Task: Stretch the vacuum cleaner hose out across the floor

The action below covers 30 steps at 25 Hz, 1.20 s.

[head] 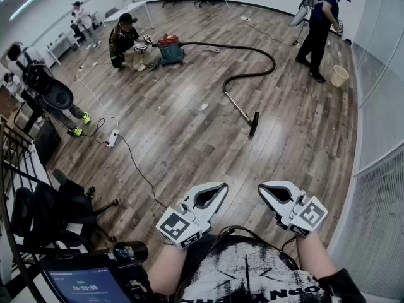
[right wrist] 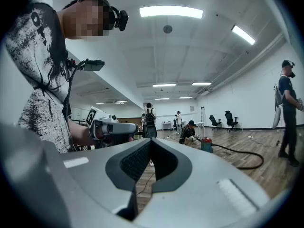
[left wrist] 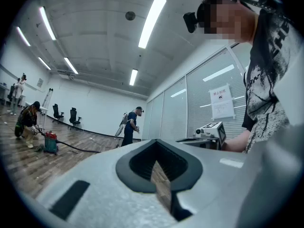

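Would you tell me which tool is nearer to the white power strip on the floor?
Left. The power strip lies ahead and to the left of the left tool; the right tool is held farther to the right, beyond the left one.

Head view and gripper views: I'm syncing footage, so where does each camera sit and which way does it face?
Head view: on the person's head, steeply down at the wooden floor; shows forearms, left tool, right tool, both shut.
Left gripper view: on the left tool, level, across the room; shows the right tool and torso.
Right gripper view: on the right tool, level; shows the left tool and torso.
Shared by all: the red-and-teal canister vacuum cleaner with its black hose.
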Tool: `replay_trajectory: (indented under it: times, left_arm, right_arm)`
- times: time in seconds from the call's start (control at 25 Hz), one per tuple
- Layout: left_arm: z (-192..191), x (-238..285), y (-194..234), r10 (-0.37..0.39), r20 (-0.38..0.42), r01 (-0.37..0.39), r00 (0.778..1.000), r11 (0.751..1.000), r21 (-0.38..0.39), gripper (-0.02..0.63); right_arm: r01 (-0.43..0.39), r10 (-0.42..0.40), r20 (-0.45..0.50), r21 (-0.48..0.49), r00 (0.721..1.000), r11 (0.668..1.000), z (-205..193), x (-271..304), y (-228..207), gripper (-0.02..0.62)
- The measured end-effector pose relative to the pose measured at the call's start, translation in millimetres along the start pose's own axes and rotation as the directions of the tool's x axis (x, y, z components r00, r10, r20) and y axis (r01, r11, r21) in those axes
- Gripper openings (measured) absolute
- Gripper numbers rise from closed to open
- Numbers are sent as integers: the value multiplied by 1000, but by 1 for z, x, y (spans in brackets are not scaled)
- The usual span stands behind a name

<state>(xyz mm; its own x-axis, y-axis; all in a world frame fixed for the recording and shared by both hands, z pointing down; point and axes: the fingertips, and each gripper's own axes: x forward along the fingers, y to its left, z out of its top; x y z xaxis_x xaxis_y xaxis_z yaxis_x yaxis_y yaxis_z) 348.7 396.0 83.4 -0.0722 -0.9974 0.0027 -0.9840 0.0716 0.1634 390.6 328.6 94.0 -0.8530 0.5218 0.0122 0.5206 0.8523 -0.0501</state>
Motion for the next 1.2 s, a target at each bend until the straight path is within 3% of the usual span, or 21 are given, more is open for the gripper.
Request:
replay_trajectory:
  times: [0.08,0.28,0.52,0.76,1.2]
  left_arm:
    - [-2,-4,2,13,-12,-13,1000,1000,10,0]
    - [-7,-1,7,26,-32,-25,999,999,37,0]
    - [-13,-8,-2,16,-48,-14,999,999,42,0]
    - [-7,-2,-5,9,-41,-7,999,999,48,0]
    - [-13,3,-3,24,-45,-22,999,998,51,0]
  right_arm:
    - [-1,1,-14,27,1000,1000,-4,2,3,5]
    - [-38,38,-2,-38,999,999,-1,7,6,5]
    - [-21,21,5,-37,1000,999,0,7,14,5]
    - [2,-3,17,81,1000,997,0,0,7,6]
    - [-24,22,22,64,1000,998,-12,4,4,6]
